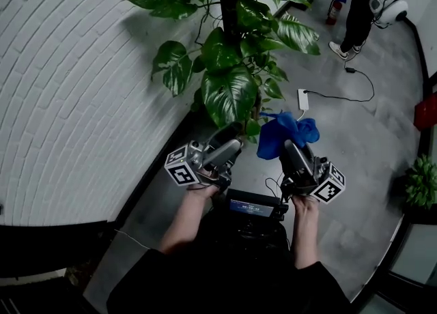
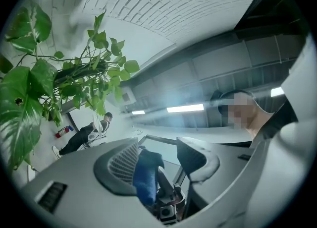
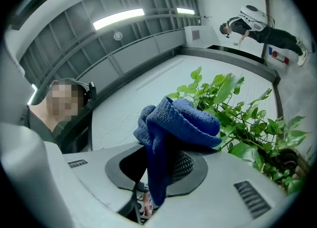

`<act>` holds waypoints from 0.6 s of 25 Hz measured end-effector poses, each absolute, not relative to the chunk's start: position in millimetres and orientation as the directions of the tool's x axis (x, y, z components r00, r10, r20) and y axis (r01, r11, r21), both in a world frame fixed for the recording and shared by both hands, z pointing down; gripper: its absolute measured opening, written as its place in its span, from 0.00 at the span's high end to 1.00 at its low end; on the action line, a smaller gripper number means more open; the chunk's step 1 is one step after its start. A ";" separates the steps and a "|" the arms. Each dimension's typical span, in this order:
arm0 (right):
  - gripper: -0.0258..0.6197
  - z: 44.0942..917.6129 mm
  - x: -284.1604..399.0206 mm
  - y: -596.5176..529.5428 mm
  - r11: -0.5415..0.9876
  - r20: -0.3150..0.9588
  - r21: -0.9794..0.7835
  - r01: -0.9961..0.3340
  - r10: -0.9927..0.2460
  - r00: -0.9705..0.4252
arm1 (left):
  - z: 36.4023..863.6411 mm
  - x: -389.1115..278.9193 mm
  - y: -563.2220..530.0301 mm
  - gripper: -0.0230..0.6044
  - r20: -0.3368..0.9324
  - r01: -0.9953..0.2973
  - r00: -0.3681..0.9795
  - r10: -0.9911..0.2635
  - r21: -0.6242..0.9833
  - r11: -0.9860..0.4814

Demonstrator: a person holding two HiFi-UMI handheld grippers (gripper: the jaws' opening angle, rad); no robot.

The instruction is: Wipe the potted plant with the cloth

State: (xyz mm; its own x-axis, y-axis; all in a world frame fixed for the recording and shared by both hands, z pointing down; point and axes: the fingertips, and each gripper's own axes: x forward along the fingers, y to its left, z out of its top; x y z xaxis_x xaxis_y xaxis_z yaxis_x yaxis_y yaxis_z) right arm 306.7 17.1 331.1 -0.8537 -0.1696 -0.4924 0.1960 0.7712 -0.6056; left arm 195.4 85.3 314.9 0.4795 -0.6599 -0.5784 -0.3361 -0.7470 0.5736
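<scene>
The potted plant (image 1: pixel 229 94) rises at top centre, with broad green leaves on a dark stem; its pot is hidden. My right gripper (image 1: pixel 290 147) is shut on a blue cloth (image 1: pixel 287 130) that bunches above its fingertips, just right of the lowest leaves. In the right gripper view the cloth (image 3: pixel 178 120) drapes over the jaws, with foliage (image 3: pixel 237 118) behind it. My left gripper (image 1: pixel 229 138) sits under the large lowest leaf with its jaws apart. A blue strip (image 2: pixel 146 175) shows low beside one pad in the left gripper view; I cannot tell what it is. Leaves (image 2: pixel 22 118) fill that view's left.
A white brick wall (image 1: pixel 68 87) runs along the left. On the grey floor lie a white power strip (image 1: pixel 303 99) and its black cable. A person (image 1: pixel 365 5) stands at top right near a red extinguisher (image 1: pixel 336 9). A small plant (image 1: pixel 422 181) is at the right edge.
</scene>
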 end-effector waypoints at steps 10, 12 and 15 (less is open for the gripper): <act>0.80 341.5 299.1 14.6 0.761 -0.454 -0.622 0.182 -0.162 -0.876 | 323.3 191.7 79.3 0.56 -0.585 -0.324 0.468 -0.662 0.584 -0.744; 0.80 342.0 298.0 14.6 0.761 -0.453 -0.622 0.183 -0.160 -0.877 | 324.0 191.6 79.1 0.56 -0.585 -0.324 0.469 -0.662 0.584 -0.745; 0.80 344.1 296.9 14.7 0.760 -0.451 -0.624 0.183 -0.158 -0.878 | 325.3 192.6 78.7 0.56 -0.583 -0.323 0.472 -0.661 0.584 -0.745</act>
